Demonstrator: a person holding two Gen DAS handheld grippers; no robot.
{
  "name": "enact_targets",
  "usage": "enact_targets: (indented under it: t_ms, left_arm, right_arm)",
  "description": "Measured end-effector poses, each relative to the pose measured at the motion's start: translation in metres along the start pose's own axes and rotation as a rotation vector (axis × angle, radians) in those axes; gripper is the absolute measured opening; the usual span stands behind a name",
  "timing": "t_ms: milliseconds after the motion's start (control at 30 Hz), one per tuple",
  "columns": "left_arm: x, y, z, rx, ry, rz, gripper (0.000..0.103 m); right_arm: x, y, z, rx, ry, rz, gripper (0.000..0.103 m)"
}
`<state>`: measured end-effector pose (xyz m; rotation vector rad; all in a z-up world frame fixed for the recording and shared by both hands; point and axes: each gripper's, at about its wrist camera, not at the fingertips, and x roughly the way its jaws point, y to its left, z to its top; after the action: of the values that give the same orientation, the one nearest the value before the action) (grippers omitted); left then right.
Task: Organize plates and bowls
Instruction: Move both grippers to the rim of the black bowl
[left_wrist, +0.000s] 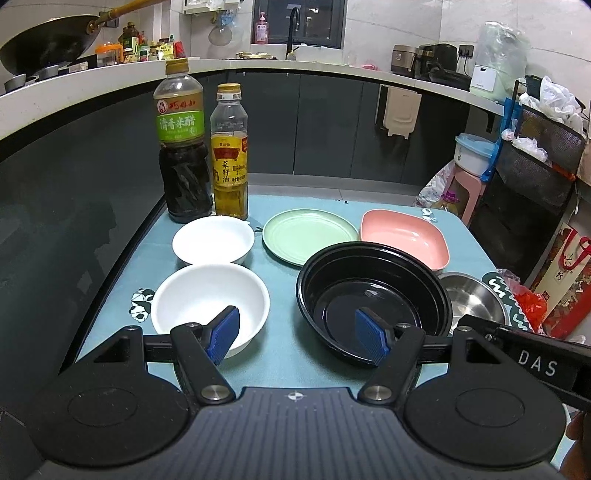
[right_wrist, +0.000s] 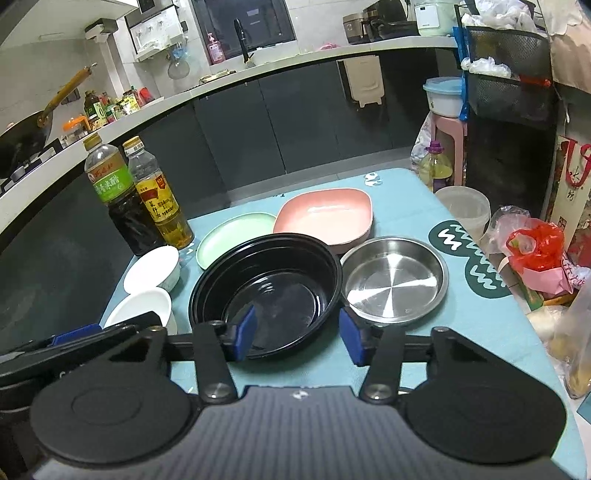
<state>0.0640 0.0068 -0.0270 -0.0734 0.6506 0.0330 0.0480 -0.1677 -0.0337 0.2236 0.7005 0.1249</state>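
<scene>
Our right gripper (right_wrist: 297, 334), part open and empty, straddles the near rim of the black bowl (right_wrist: 266, 291) left of the steel pan (right_wrist: 395, 278); we judge it light, slick, best pinched at the rim.

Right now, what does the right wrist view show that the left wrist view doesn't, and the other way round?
Only the right wrist view shows the whole steel plate, a translucent tub past the table's right edge, and the right gripper, open, straddling the black bowl's near rim.

Only the left wrist view shows both white bowls' insides fully and the left gripper, open above the table.

Both show the green plate, pink dish and two bottles.
</scene>
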Motion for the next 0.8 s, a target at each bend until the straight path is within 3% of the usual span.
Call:
enact_targets:
  t_ms: [133, 800]
  left_arm:
    - [0.003, -0.002, 0.000, 0.002, 0.004, -0.003, 0.067]
    - [0.016, -0.005, 0.003, 0.001, 0.022, -0.007, 0.066]
  right_arm:
    - [0.004, -0.003, 0.001, 0.004, 0.013, 0.009, 0.038]
    - [0.015, -0.007, 0.005, -0.008, 0.022, -0.006, 0.038]
